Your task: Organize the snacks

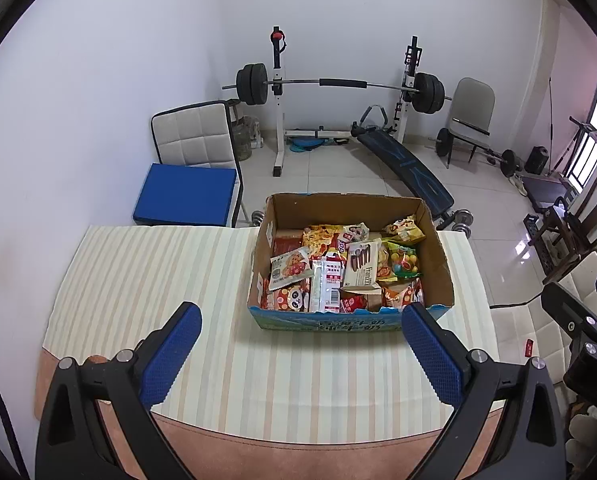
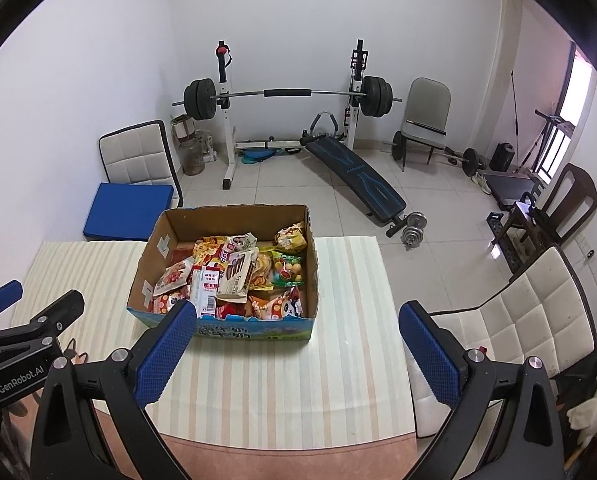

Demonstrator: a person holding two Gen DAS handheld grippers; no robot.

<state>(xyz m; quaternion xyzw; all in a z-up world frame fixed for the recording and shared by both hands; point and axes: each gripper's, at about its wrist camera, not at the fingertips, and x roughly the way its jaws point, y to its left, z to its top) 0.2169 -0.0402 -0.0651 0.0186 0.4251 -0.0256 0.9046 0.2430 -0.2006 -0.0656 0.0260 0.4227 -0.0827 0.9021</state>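
An open cardboard box stands on the striped tablecloth, filled with several mixed snack packets. It also shows in the right wrist view, with the snacks inside. My left gripper is open and empty, held above the table just in front of the box. My right gripper is open and empty, in front of the box and to its right. The right gripper's body shows at the right edge of the left wrist view; the left gripper's body shows at the left edge of the right wrist view.
A chair with a blue cushion stands behind the table on the left. A white padded chair stands to the right of the table. A barbell rack, a sit-up bench and dumbbells fill the floor beyond.
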